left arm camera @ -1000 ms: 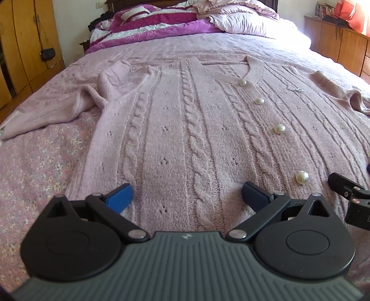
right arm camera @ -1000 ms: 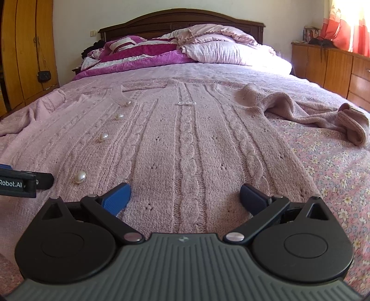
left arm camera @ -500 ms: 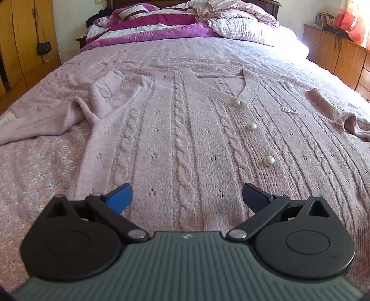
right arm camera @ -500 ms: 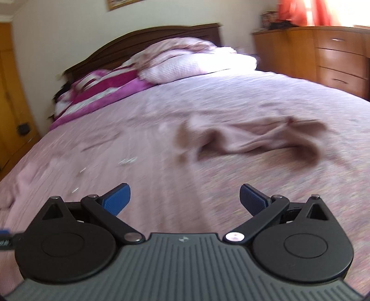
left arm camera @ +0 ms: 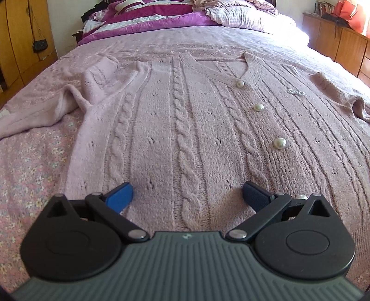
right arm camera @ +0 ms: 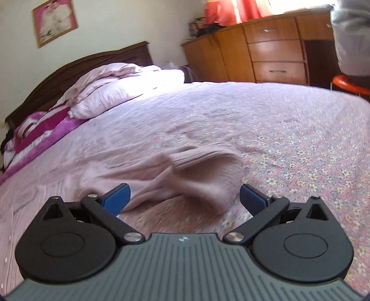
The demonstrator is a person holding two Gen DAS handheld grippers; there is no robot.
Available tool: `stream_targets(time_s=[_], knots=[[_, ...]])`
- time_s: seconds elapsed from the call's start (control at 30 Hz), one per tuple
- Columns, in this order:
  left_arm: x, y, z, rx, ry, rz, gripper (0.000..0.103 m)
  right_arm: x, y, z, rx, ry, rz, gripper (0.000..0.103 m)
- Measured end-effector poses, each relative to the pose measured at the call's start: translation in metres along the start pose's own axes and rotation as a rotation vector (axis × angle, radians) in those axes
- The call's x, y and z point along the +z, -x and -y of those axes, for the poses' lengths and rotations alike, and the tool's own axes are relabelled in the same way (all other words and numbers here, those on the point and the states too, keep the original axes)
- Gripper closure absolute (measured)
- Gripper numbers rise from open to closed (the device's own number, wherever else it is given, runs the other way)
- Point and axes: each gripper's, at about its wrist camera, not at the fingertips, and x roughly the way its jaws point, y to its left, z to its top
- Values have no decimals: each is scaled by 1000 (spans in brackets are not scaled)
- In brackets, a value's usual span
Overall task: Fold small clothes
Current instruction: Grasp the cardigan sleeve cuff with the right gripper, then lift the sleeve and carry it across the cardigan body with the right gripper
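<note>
While the pink cable-knit cardigan (left arm camera: 185, 120) lies face up and spread flat across the middle of the bed (left arm camera: 27, 166), its hem toward the foot edge and its V-neck toward the pillows (left arm camera: 242, 16), neither tool has hold of it. The left hand-held gripper (left arm camera: 187, 196) hovers low over the hem, its 2 blue-padded fingers spread wide with only knit between them, apparently waiting in place or ready to pin the body of the garment. The right hand-held gripper (right arm camera: 183, 196) is just as wide apart and empty, and it points at the right sleeve (right arm camera: 185, 171), whose ribbed cuff lies bunched on the floral bedspread near the bed's right edge. That framing suggests the sleeve is the next thing to be taken and brought inward over the front, the usual first fold.

The cardigan is buttoned, with 3 pearl buttons (left arm camera: 280, 143) clearly visible running down from the neck, and a 4th seems to peek out behind the left tool's finger. Braided cables run lengthwise between plain ribs. Its left sleeve (left arm camera: 46, 111) trails out crumpled toward the bed's left edge. The right wrist view is blurred, so whether the cuff lies fully between the fingers is hard to tell.
</note>
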Motion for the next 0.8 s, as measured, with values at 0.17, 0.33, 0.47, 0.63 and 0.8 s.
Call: stream_targets(time_s=[0.17,0.33,0.47,0.63,0.8], knots=[[-3,-1,2,7,-6,16,0,8,-23,15,24,-104,-27,0],[-4,1,2,9,-8,22,0,15,-38,27,12,-186,-25,20],[-1,1,3,14,-14,13,0,20,-43,35,-16,-195,-18,65],[0,1,1,8,-13,10,0,33,-32,36,-4,-150,27,79],[-1,0,2,9,-15,13,0,51,-9,50,13,-168,92,83]])
